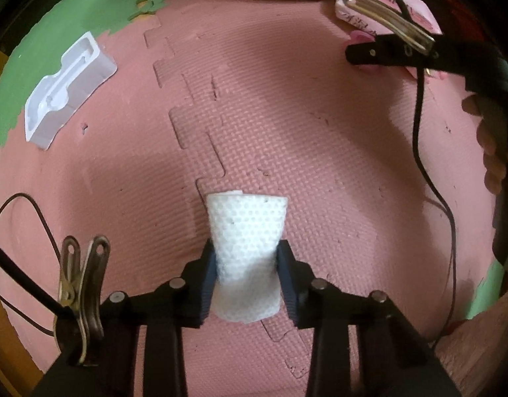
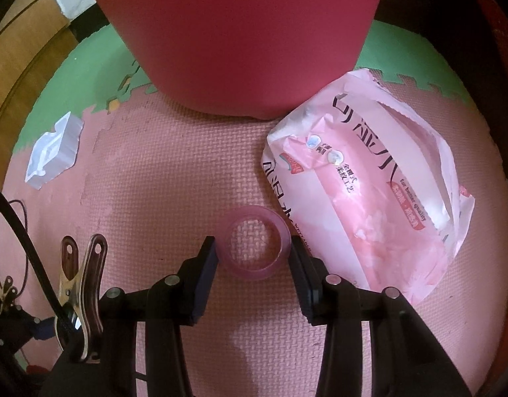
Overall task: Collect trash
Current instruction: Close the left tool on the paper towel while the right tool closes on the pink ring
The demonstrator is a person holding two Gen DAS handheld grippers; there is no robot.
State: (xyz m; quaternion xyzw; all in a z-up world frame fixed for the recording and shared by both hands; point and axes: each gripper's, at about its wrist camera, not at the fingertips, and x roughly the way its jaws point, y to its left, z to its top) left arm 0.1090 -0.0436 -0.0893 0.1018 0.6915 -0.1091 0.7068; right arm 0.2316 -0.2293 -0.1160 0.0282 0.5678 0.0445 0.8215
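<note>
A white dimpled tissue (image 1: pixel 245 251) lies folded on the pink mat, pinched at its waist between the left tool's (image 1: pixel 246 264) pads. A translucent pink ring (image 2: pixel 256 243) lies flat between the right tool's (image 2: pixel 254 254) pads, seemingly not yet squeezed. A crumpled pink wrapper (image 2: pixel 369 192) lies just right of it. A white plastic tray (image 1: pixel 67 89) lies far left.

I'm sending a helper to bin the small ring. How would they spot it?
Find the big pink bin on the pink foam mat. Before it lies a crumpled pink wrapper; the pink ring sits at its near edge, the only round, see-through, hollow piece.
</note>
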